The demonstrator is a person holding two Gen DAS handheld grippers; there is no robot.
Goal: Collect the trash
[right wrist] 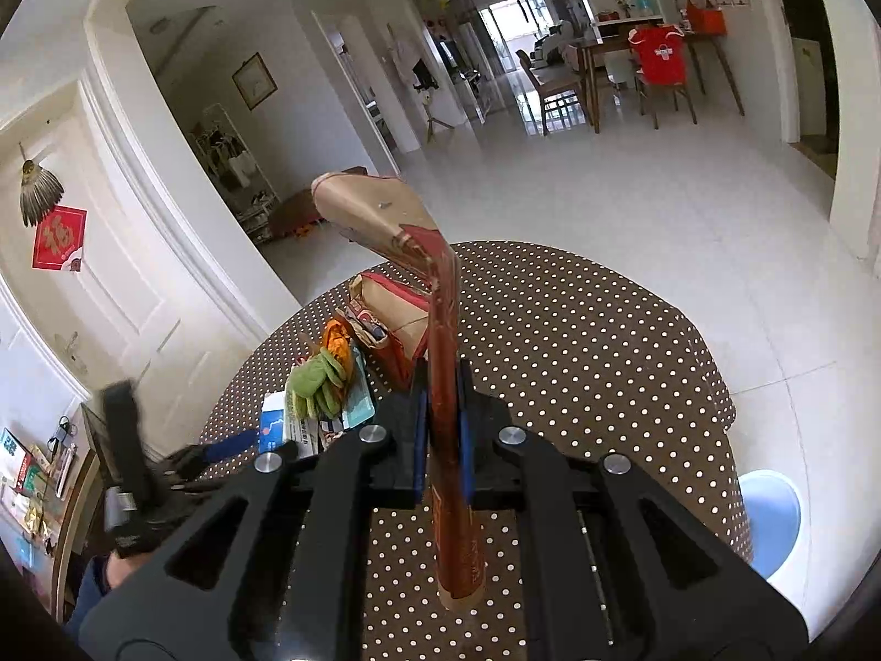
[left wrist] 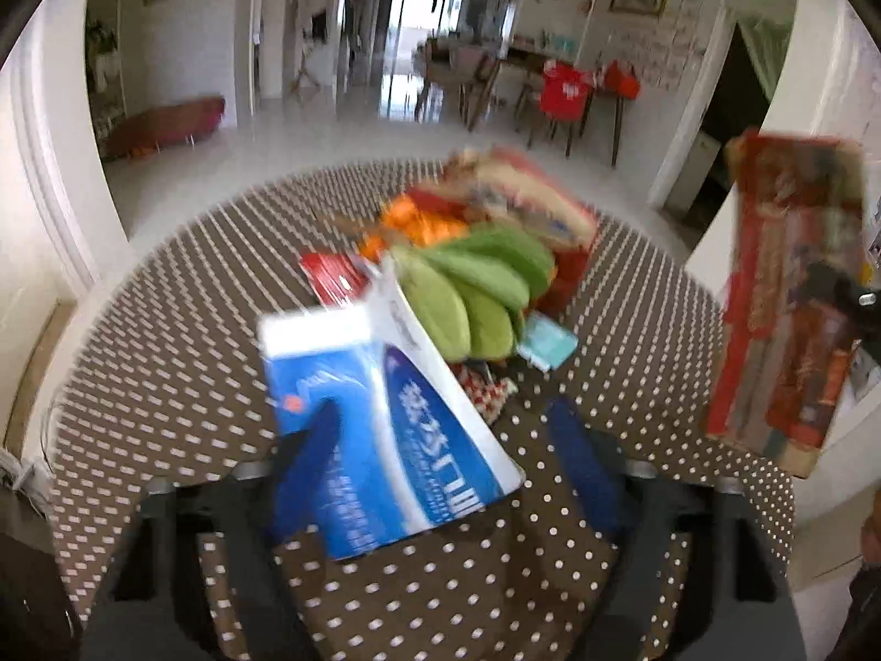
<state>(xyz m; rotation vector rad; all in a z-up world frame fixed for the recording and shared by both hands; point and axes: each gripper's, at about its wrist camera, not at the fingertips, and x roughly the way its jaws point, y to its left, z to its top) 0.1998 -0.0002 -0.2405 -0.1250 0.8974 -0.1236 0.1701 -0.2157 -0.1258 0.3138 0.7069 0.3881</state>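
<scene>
Brown cloth dotted with white covers the round table (left wrist: 165, 385) in our left wrist view, which is smeared by blur. Our left gripper (left wrist: 440, 457) has a blue-and-white carton (left wrist: 385, 418) between its fingers; one dark finger (left wrist: 308, 440) lies against the carton's left face, the blue-padded finger (left wrist: 578, 457) stands clear of it to the right. We cannot tell whether the pads press on it. Beyond the carton lies a heap: a bunch of green bananas (left wrist: 473, 292), orange wrapping (left wrist: 424, 226), a red packet (left wrist: 330, 272), a teal packet (left wrist: 548, 344) and a crumpled red-and-tan paper bag (left wrist: 528, 198). At the right edge a flattened red box (left wrist: 787, 297) hangs in the air.

From our right wrist view, the right gripper (right wrist: 443, 440) is closed tight on that flattened red box (right wrist: 449, 385), blue pads (right wrist: 421, 429) pinching it on both sides; the box stands on edge, its tan flap bent over to the left at the top. Over the table's left part we see the bananas (right wrist: 316, 383), the paper bag (right wrist: 393, 308) and the blue carton (right wrist: 272, 429), with the left gripper (right wrist: 231, 449) at it. A pale blue stool (right wrist: 771, 518) sits past the table's right edge.
</scene>
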